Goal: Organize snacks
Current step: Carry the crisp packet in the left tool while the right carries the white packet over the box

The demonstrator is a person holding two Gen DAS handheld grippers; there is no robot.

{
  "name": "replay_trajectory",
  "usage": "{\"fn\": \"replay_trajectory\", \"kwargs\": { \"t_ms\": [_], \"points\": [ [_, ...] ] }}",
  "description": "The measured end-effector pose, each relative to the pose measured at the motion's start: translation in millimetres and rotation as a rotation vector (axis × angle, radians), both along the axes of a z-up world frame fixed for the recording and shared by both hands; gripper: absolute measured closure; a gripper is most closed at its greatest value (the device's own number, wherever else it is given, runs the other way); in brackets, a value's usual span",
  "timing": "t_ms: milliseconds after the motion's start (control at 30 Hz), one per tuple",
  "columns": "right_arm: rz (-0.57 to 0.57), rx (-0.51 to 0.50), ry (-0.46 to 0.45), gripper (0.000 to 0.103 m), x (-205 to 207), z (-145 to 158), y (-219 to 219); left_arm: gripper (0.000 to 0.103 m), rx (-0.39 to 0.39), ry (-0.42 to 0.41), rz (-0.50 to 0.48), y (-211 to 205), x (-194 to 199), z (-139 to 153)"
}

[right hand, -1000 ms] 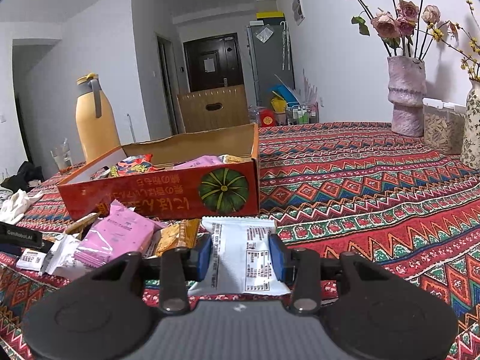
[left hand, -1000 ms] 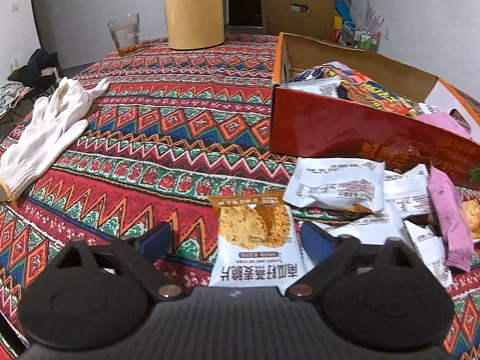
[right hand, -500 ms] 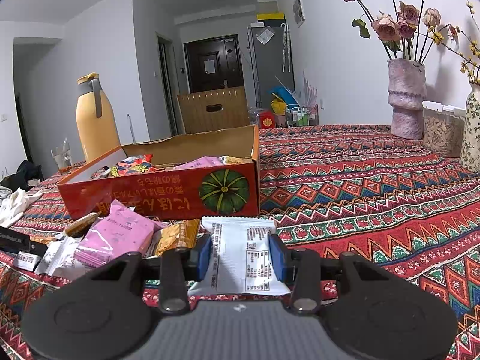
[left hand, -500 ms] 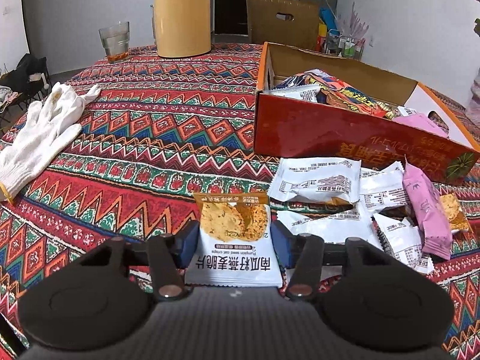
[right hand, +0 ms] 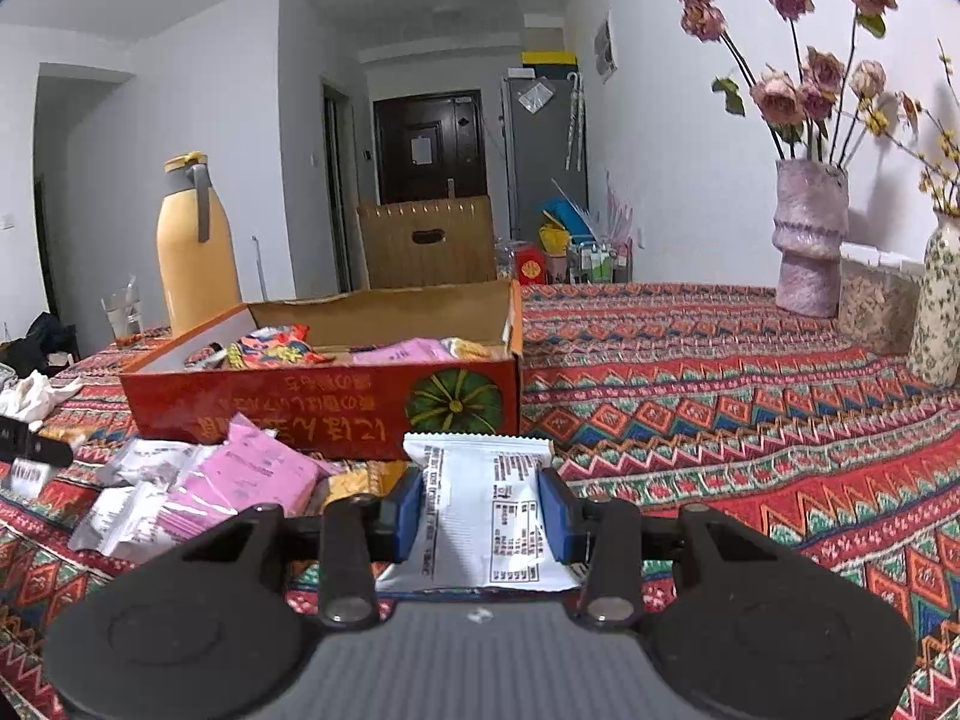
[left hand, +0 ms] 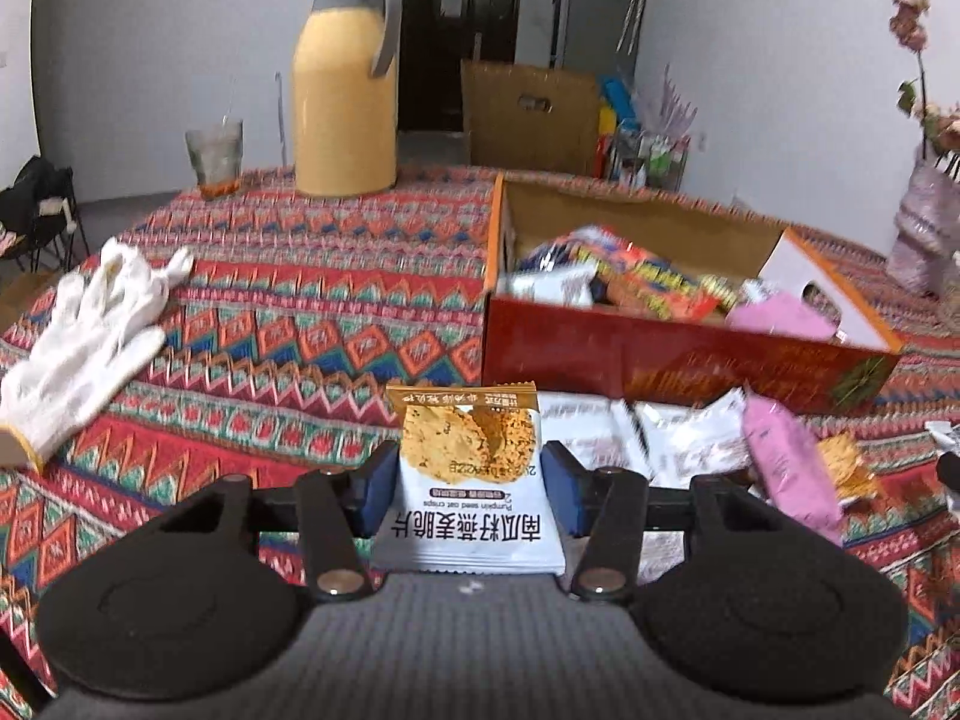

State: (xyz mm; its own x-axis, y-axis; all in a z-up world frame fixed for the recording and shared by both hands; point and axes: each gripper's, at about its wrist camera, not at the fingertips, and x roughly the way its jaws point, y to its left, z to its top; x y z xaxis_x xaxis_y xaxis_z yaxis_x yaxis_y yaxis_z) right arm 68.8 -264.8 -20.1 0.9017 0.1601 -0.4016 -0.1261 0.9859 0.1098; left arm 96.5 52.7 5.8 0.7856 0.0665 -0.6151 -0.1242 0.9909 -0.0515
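My left gripper is shut on a white and orange oat crisp packet, held a little above the patterned tablecloth. Past it stands the red cardboard snack box, open at the top, with several packets inside. My right gripper is shut on a white packet whose printed back faces me, just in front of the red snack box. Loose pink packets and white ones lie in a heap to the right gripper's left.
A white glove lies at the left. A yellow jug and a glass stand at the far side. Two flower vases stand at the right edge. A tip of the left gripper shows at the left.
My left gripper closed on the oat crisp packet and lifted it off the cloth, tilting up so the box and the room show more. My right gripper has kept still with its white packet.
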Motion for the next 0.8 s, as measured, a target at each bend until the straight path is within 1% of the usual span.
{"fn": "replay_trajectory", "kwargs": {
  "t_ms": [267, 500, 800],
  "points": [
    [0.028, -0.018, -0.077, 0.063, 3.3, 26.5, 12.2, 0.05, 0.002, -0.07, -0.042, -10.3, 4.6, 21.9],
    [0.036, -0.024, -0.136, 0.063, 22.4, 47.9, 21.0, 0.05, -0.01, -0.126, -0.086, -28.2, 15.1, 44.0],
    [0.058, -0.041, -0.145, 0.063, 65.4, 63.8, 37.8, 0.05, -0.036, -0.15, -0.119, -54.6, 46.3, 60.4]
  ]
}}
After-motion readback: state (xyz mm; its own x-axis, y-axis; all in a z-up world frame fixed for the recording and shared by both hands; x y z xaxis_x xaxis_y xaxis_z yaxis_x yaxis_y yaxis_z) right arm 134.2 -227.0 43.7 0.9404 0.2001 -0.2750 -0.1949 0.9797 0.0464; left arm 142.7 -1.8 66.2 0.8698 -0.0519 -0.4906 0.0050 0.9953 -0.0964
